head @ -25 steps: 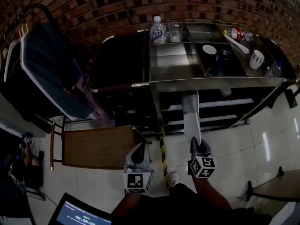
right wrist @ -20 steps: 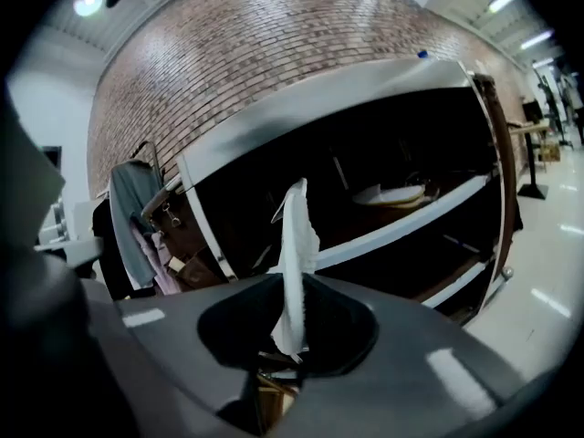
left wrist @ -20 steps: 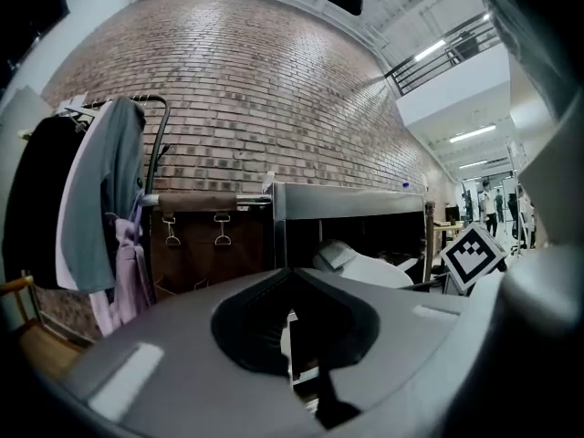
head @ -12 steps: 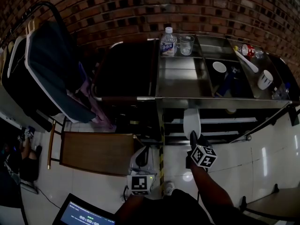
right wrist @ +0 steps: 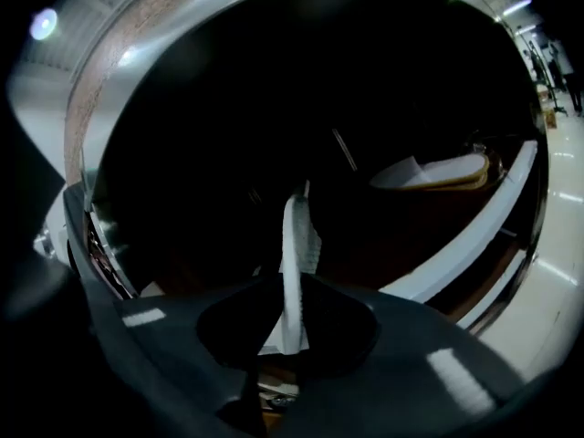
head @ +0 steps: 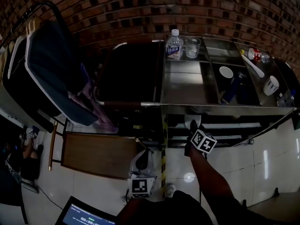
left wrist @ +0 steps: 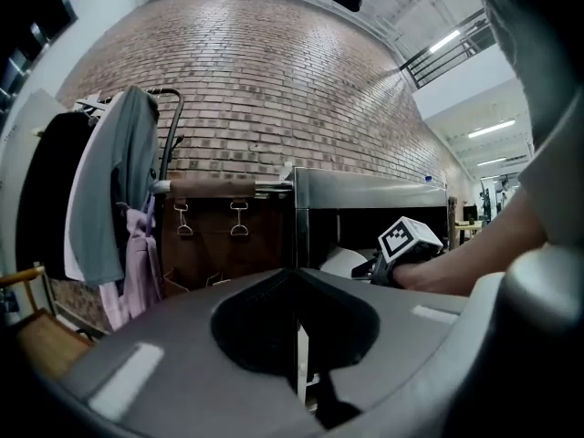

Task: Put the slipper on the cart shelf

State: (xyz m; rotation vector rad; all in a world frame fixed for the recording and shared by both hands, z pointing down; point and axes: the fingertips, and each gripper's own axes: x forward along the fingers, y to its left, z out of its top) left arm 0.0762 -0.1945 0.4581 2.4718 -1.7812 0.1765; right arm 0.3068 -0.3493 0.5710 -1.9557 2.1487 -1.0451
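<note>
Mid-placement: thin white slipper [right wrist: 294, 245] pinched in right gripper [head: 193, 125] jaws, seemingly just inside lower shelf [head: 225, 125] of steel cart [head: 211, 108]. Left gripper [left wrist: 297, 336] jaws closed, empty. Next: lowering flat, letting go.

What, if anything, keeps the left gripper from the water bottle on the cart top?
Probably nothing: the left gripper hangs low, shut and empty, and the water bottle stands uncovered on the cart top, only a glass beside it.
</note>
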